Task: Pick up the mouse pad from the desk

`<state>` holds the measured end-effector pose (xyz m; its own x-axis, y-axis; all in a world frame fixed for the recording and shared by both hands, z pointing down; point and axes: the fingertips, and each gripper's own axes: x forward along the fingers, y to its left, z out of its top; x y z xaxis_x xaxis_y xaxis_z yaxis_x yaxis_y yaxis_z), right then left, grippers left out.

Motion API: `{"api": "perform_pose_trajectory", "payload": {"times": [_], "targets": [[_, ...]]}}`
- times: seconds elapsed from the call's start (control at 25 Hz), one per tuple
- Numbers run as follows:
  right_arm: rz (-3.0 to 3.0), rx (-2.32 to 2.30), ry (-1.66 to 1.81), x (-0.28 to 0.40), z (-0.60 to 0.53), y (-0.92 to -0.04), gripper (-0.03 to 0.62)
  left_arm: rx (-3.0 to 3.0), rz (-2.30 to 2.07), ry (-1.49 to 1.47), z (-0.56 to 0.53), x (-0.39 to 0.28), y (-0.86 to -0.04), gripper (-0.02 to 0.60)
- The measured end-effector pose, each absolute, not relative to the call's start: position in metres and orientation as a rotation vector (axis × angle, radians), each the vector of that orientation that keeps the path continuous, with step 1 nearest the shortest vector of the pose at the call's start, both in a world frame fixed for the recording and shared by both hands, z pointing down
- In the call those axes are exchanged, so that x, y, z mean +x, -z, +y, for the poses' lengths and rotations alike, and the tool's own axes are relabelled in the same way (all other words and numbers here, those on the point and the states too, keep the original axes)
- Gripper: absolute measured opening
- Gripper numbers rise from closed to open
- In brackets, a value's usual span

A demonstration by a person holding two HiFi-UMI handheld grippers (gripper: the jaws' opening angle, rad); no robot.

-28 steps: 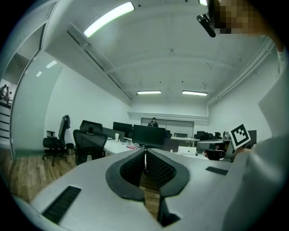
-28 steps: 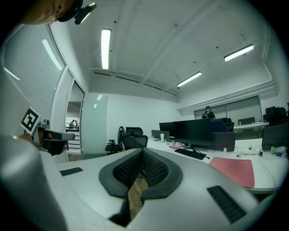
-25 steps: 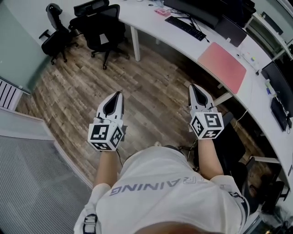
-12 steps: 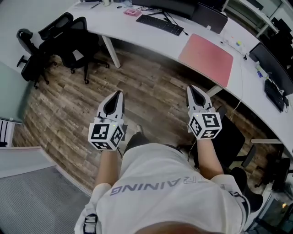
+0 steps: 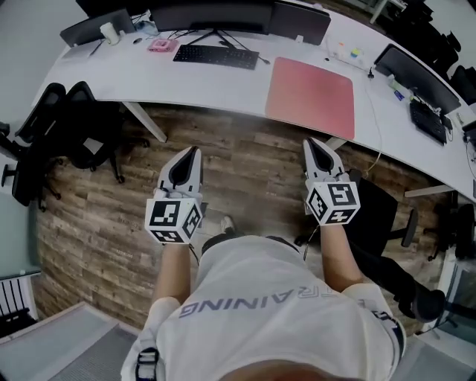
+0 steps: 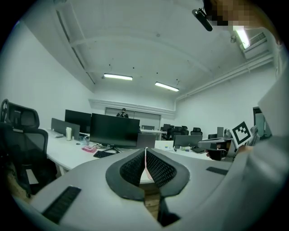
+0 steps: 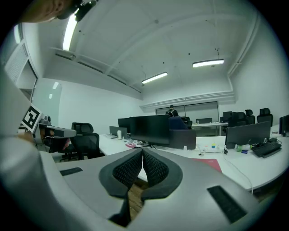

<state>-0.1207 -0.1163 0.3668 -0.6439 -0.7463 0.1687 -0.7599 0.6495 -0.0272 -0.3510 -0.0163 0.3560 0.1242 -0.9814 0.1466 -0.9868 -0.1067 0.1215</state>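
Note:
The mouse pad is a pink-red rectangle lying flat on the curved white desk, ahead of me and slightly right. It also shows past the jaws in the right gripper view, the mouse pad low on the desk. My left gripper is shut and empty, held over the wooden floor well short of the desk edge. My right gripper is also shut with nothing in it, just short of the desk edge below the pad. Both point nearly level towards the desk, jaws pressed together in the left gripper and the right gripper.
A black keyboard and dark monitors stand left of the pad, with a small pink object and a cup further left. Black office chairs stand at the left and right. Another keyboard lies at far right.
The view has swung round: the desk and pad shifted from the upper right to straight ahead and nearer. Both grippers stayed shut and kept their places in the view.

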Motion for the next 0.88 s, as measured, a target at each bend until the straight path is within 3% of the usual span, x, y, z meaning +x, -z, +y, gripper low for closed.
{"api": "perform_pose_trajectory", "payload": {"times": [0.4, 0.88], "targets": [[-2.541, 1.483, -0.201, -0.128, -0.168, -0.393, 0.025, 2.345, -1.718, -0.078, -0.126, -0.378, -0.382, 0.035], [-2.470, 1.598, -0.229, -0.053, -0.256, -0.406, 0.025, 2.410, -1.574, -0.142, -0.234, -0.307, -0.398, 0.035]]}}
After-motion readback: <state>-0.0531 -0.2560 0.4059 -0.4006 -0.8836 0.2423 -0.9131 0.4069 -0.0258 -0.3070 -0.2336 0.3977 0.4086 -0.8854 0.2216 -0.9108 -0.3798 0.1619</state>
